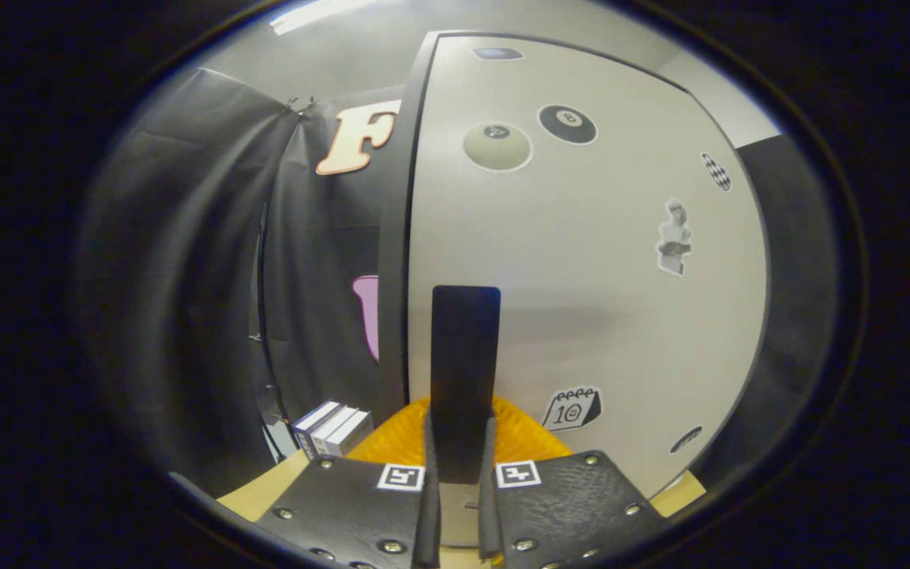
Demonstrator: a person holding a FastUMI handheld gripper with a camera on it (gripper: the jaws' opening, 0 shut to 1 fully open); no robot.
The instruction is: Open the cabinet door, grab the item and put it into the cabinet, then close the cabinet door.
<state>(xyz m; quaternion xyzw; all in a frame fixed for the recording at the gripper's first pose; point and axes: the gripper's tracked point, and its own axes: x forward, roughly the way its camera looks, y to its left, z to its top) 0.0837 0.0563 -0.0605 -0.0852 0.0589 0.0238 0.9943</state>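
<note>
— Gripper view first: what is your claw (461, 482) on?

— My two fingers (428, 506) are pinched onto the tall dark handle (464, 371) of the cabinet door (581, 300), one pressing on each side of its lower end. The handle stands upright between them and rises well beyond the tips.

— And the door itself?

— It is a pale panel right ahead of me, with stickers dotted across it: two billiard balls (530, 136) up high, a small bust (674, 237) toward the right, a calendar (573, 408) just right of the handle. The dark left edge of the cabinet (393, 261) runs top to bottom just left of the handle. I cannot tell whether the door sits flush or slightly ajar.

— Where is the item to stow?

— Something orange and ribbed (400, 438) lies just ahead of my fingers, low down against the foot of the door, partly hidden behind the handle and my fingers. I cannot say what it is.

— Room to move?

— Left of the cabinet's edge there is open space back to the black cloth wall (186, 276). A few boxes (332, 427) stand on the tabletop (265, 494) there, near the orange thing. On the right, the door's curved edge meets a dark strip (791, 276), with less room.
</note>
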